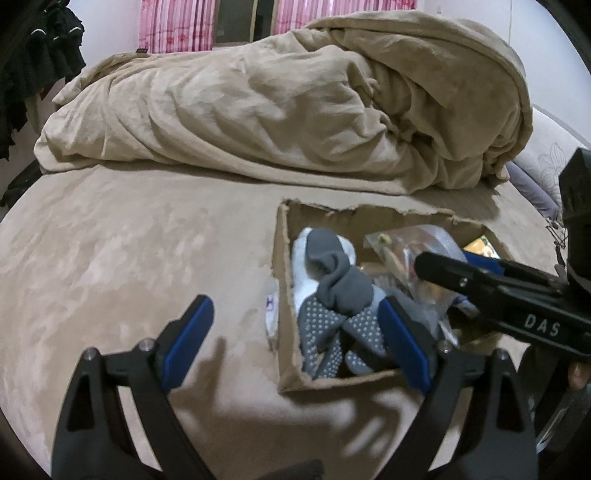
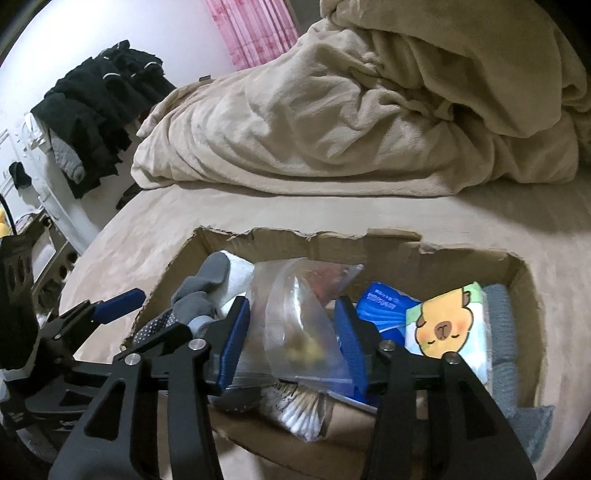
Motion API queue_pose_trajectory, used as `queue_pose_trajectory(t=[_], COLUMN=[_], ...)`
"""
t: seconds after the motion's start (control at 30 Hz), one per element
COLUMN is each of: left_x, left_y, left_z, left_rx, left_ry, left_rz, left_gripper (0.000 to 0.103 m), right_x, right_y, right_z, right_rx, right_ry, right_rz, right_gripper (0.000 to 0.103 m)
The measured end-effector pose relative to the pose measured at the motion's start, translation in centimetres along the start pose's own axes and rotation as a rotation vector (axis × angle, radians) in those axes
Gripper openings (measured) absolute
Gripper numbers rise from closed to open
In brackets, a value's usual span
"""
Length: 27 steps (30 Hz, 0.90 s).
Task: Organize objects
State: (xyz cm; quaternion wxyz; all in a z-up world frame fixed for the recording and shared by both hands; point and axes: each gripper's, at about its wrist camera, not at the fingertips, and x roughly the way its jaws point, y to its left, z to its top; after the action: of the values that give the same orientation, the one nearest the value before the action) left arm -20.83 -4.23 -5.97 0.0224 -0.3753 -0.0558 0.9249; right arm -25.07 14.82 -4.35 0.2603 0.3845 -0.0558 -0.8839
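A torn cardboard box (image 1: 284, 295) (image 2: 524, 280) sits on the beige bed. It holds grey socks with white grip dots (image 1: 332, 314) (image 2: 192, 295), a clear plastic bag (image 2: 295, 314) (image 1: 424, 240), a blue packet (image 2: 384, 306), a capybara tissue pack (image 2: 447, 325) and cotton swabs (image 2: 303, 410). My left gripper (image 1: 295, 343) is open and empty over the box's left wall, one finger over the socks. My right gripper (image 2: 291, 339) is open inside the box, its fingers on either side of the clear bag; it also shows in the left wrist view (image 1: 436, 264).
A crumpled beige duvet (image 1: 295, 103) (image 2: 351, 110) lies heaped behind the box. A small white item (image 1: 271, 314) lies on the bed against the box's left wall. Black clothes (image 2: 96, 110) hang at the far left. Pink curtains (image 1: 177, 26) hang behind the bed.
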Motion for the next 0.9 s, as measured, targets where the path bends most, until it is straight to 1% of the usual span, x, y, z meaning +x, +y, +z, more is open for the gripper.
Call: queue_pose_trajectory(t=[0.1, 0.13, 0.2, 0.27, 0.43, 0.57, 0.7, 0.8, 0.9], left_x=[-1.0, -1.6, -2.7, -4.1, -7.0, -8.3, -9.5, -10.7, -11.6], left_y=[-0.1, -0.3, -0.3, -0.4, -0.8, -0.9, -1.3, -1.9, -1.9], left_z=[-0.1, -0.2, -0.3, -0.5, -1.6, -2.7, -4.3, -6.0, -7.4], left_rx=[0.004, 0.008, 0.003, 0.001, 0.011, -0.002, -0.024, -0.015, -0.014], left_ry=[-0.012, -0.018, -0.022, -0.039, -0.083, -0.090, -0.095, -0.114, -0.142], left_rz=[0.015, 0.017, 0.007, -0.008, 0.004, 0.005, 0.016, 0.025, 0.052], left_gripper=[0.092, 0.092, 0.092, 0.092, 0.092, 0.092, 0.094, 0.094, 0.094], right_x=[-0.8, -1.2, -2.1, -3.0, -5.9, -7.9, -10.3, -11.3, -12.1], right_y=[0.1, 0.2, 0.3, 0.5, 1.1, 1.7, 2.6, 2.9, 3.1], right_z=[-0.1, -0.2, -0.4, -0.6, -1.6, -3.1, -5.2, -7.1, -9.0], right_rx=[-0.005, -0.009, -0.013, -0.021, -0.042, -0.036, -0.044, -0.042, -0.055], right_ry=[-0.020, -0.028, -0.046, -0.058, -0.080, -0.077, -0.102, -0.112, -0.118], right_rz=[-0.018, -0.023, -0.035, -0.046, -0.102, -0.118, -0.137, -0.154, -0.197], right_gripper=[0.065, 0.066, 0.073, 0.077, 0.077, 0.077, 0.077, 0.077, 0.077])
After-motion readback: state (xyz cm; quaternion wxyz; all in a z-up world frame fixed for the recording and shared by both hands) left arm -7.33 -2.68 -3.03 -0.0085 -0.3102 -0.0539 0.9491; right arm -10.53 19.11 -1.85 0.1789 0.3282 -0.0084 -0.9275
